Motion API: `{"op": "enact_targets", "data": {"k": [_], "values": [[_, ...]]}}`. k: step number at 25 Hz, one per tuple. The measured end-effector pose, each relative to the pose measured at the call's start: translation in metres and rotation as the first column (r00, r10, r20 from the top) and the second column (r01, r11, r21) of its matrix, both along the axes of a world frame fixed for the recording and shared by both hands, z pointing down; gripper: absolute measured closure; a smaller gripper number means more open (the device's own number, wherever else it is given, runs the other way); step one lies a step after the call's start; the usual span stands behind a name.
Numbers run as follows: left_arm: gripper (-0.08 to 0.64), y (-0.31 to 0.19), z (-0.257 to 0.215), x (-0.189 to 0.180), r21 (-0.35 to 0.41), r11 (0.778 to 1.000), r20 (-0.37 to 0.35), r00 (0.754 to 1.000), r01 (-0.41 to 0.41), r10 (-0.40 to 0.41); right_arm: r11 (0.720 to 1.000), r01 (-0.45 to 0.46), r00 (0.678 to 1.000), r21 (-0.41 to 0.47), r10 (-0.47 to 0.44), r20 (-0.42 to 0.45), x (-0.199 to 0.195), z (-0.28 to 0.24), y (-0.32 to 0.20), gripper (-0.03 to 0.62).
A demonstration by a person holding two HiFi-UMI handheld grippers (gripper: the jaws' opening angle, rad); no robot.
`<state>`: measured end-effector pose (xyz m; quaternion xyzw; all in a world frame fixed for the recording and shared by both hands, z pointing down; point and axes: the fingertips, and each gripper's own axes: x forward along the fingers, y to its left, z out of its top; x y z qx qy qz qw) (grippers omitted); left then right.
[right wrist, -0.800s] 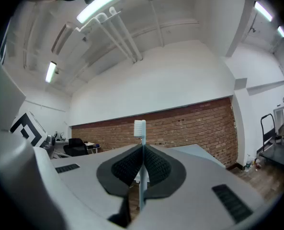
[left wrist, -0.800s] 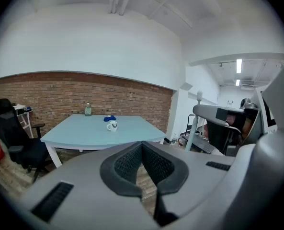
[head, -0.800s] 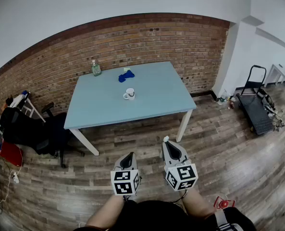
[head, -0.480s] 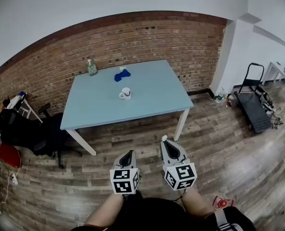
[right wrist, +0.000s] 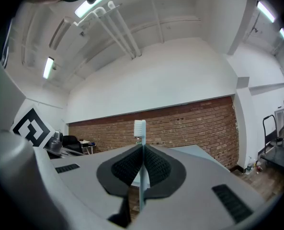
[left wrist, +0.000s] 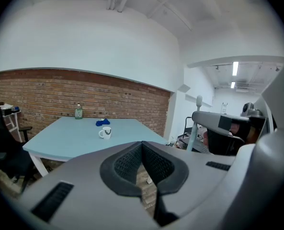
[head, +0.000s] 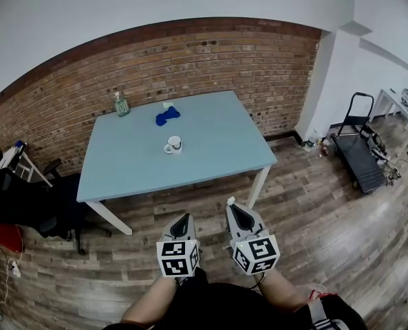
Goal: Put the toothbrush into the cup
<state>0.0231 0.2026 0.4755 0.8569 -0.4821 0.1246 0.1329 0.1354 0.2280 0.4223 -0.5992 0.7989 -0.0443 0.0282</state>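
A white cup [head: 173, 145] with a handle stands near the middle of the light blue table [head: 217, 150]; the left gripper view shows the cup [left wrist: 105, 132] far ahead too. My right gripper [head: 230, 207] is shut on a pale toothbrush [right wrist: 140, 128], whose bristle head stands up above the jaws and shows as a small white tip [head: 230, 200] in the head view. My left gripper [head: 182, 218] is shut with nothing in it. Both are held low over the wooden floor, well short of the table.
A blue cloth [head: 165, 116] and a green soap bottle [head: 121, 104] sit at the table's far side by the brick wall. A black office chair [head: 25, 201] stands left of the table. A black cart [head: 358, 153] is at the right.
The table and cup have shifted left and slightly nearer in the head view as the person moves. Both grippers stay shut, the toothbrush still held.
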Motion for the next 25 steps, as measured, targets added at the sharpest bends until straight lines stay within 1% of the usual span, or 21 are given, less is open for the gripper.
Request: {"op": "enact_targets", "data": {"k": [2,4,8,13,18,21,25], "values": [[0.554,-0.023,0.001,-0.002,0.003,1.0,0.002,1.0,-0.004,0.004,1.0,0.001,1.0,0.006,-0.001,0.001,-0.003,-0.002,-0.025,0.571],[0.554,-0.05,0.004,-0.008,-0.01,1.0,0.007,1.0,-0.006,0.006,1.0,0.003,1.0,0.005,-0.003,0.005,-0.008,-0.003,-0.053,0.571],[0.554,-0.105,0.004,-0.026,-0.03,1.0,0.004,1.0,0.003,-0.003,1.0,0.018,1.0,-0.011,-0.018,0.007,-0.025,-0.003,-0.111,0.571],[0.554,-0.183,0.0,-0.054,-0.047,0.999,-0.029,0.999,0.026,-0.028,0.998,0.051,0.999,-0.034,-0.051,-0.005,-0.056,-0.005,-0.193,0.571],[0.554,-0.254,-0.001,-0.077,-0.061,0.998,-0.067,0.997,0.021,-0.025,0.998,0.061,0.998,-0.032,-0.062,-0.022,-0.083,-0.018,-0.266,0.571],[0.554,-0.287,0.002,-0.085,-0.08,0.997,-0.074,0.997,0.006,-0.012,0.998,0.05,0.999,-0.034,-0.05,-0.014,-0.092,-0.023,-0.297,0.571],[0.554,-0.313,0.007,-0.086,-0.106,0.994,-0.075,0.997,-0.009,0.001,0.999,0.036,0.999,-0.038,-0.036,0.0,-0.091,-0.023,-0.323,0.571]]}}
